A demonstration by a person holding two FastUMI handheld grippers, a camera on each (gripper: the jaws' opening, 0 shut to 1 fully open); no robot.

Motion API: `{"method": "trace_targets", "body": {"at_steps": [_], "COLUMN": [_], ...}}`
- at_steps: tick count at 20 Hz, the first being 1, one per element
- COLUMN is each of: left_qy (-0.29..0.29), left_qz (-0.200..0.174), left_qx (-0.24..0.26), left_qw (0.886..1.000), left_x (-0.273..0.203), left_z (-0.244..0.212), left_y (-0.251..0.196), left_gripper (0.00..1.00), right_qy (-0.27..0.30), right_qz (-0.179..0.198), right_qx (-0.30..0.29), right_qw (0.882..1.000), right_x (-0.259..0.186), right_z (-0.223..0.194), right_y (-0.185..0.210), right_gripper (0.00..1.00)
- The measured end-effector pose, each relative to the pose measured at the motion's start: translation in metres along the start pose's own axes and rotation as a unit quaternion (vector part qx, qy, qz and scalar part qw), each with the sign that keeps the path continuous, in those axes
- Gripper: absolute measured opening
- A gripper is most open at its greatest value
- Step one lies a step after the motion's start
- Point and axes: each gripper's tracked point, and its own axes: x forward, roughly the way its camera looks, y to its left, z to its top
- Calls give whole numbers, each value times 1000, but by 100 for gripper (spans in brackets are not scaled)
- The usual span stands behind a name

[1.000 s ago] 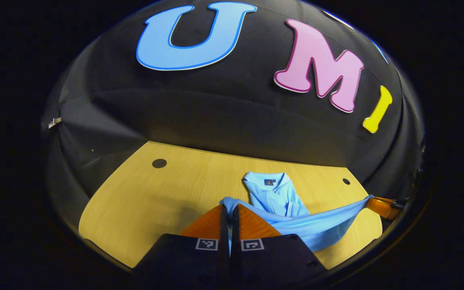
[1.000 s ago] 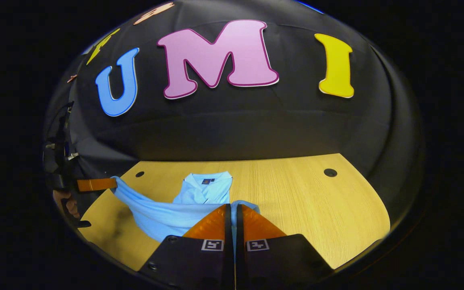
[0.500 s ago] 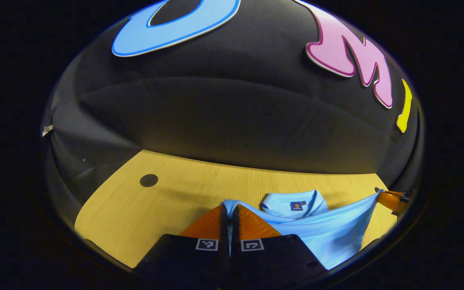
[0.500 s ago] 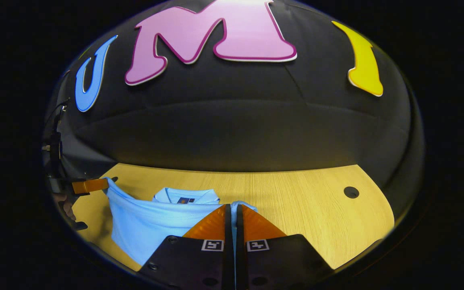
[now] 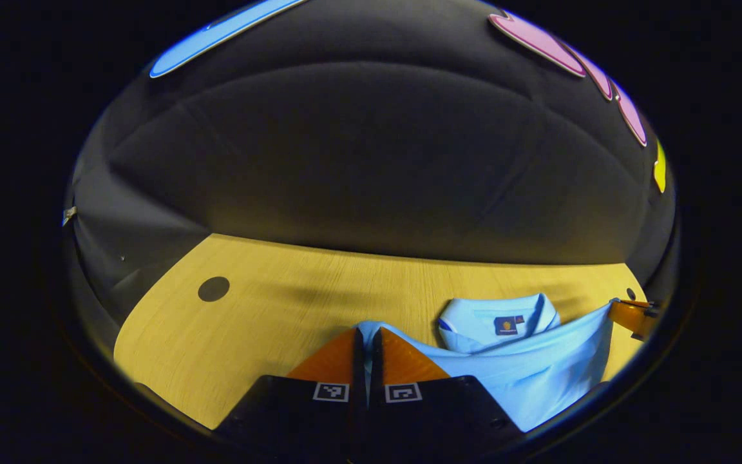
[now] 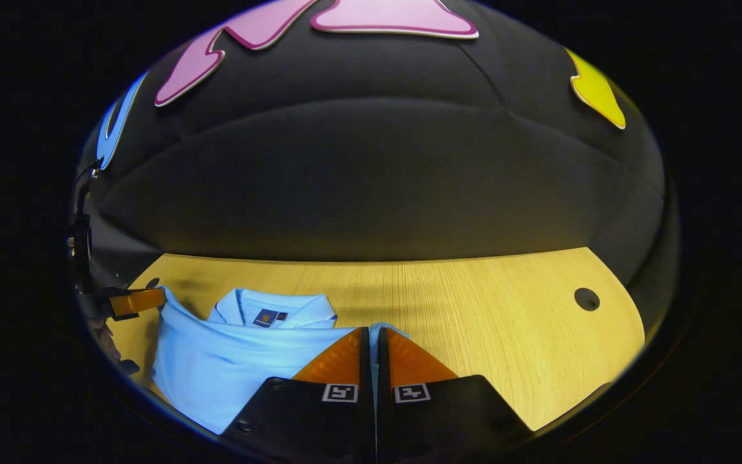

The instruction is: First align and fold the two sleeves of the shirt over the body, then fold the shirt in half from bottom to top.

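Now, my grips: my left gripper (image 5: 366, 336) is clamped on one bottom corner of the shirt (image 5: 525, 370), and my right gripper (image 6: 371, 335) is clamped on the other corner, both sets of fingers pressed together with blue cloth pinched between them.
Shirt position: it lies on the table (image 5: 268, 322) with its collar (image 5: 498, 316) toward the far wall; I hold the hem stretched between my two grippers, lifted over the body and close to the collar.
Step in hand: I judge this to be the bottom-to-top fold, nearly carried over.
Risk, slipping: only a small bit of cloth shows at each fingertip, so a tug sideways could pull a corner free and drop the fold crooked.
Risk, uneven edge: if one hand leads the other, the hem would land slanted against the collar.
Risk, dragging: pushing too far forward could shove the whole shirt along the smooth top and rumple the sleeves, hidden under the raised cloth.
Risk, overshoot: setting the hem past the collar would cover it.
Surface: pale wood-grain tabletop with a curved edge and dark round holes (image 5: 214, 289) near its corners.
Room: black cloth booth wall (image 6: 371, 180) close behind the table, dim light.
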Motion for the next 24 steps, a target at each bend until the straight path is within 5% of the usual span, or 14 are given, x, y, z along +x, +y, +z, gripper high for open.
{"method": "trace_targets", "body": {"at_steps": [14,17,18,21,24], "left_qy": [41,44,44,46,44], "left_qz": [20,32,37,37,37], "left_qx": [24,34,37,29,19], "left_qw": [999,998,998,998,998], "left_x": [16,15,14,9,3], "left_z": [-31,-32,-31,-32,-29], "left_y": [5,8,10,9,9], "left_gripper": [8,20,34,69,84], "right_qy": [64,72,73,76,78], "right_qz": [-7,-12,-13,-10,-7], "right_qx": [44,43,42,35,34], "right_qw": [997,996,996,996,996], "right_x": [18,16,14,11,6], "right_z": [-40,-44,-45,-45,-45], "right_y": [-6,-8,-7,-4,0], "right_gripper": [10,16,19,56,70]}}
